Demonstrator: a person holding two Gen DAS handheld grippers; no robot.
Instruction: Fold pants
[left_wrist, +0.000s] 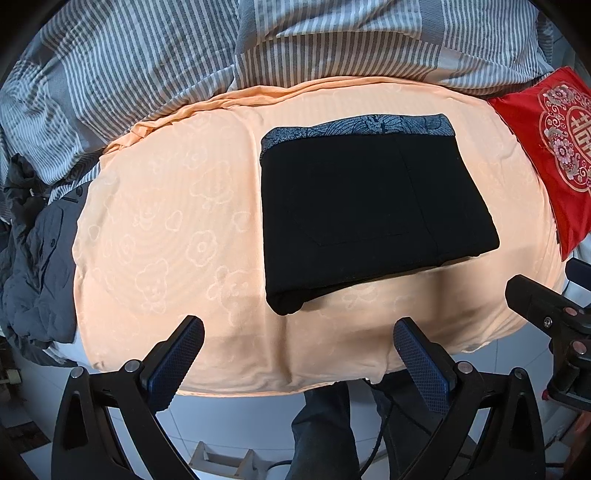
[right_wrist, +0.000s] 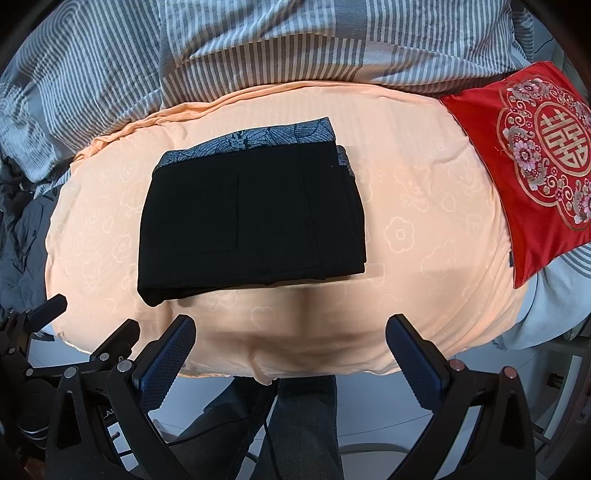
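Black pants (left_wrist: 369, 210) (right_wrist: 247, 221) lie folded into a thick rectangle on a peach blanket (left_wrist: 177, 229) (right_wrist: 424, 229), with a blue-grey patterned waistband lining (left_wrist: 369, 125) (right_wrist: 258, 138) showing along the far edge. My left gripper (left_wrist: 299, 332) hangs open over the blanket's near edge, short of the pants, with nothing between its fingers. My right gripper (right_wrist: 291, 332) is open too, held near the front edge just right of the pants' near corner. In the left wrist view the right gripper's black frame (left_wrist: 550, 317) shows at the right edge.
A grey-and-white striped duvet (left_wrist: 147, 55) (right_wrist: 258, 44) is bunched behind the blanket. A red embroidered cushion (left_wrist: 554, 147) (right_wrist: 528, 155) lies at the right. Dark grey clothing (left_wrist: 37, 258) is heaped at the left. A person's trousered legs (right_wrist: 306, 424) stand on the white floor below.
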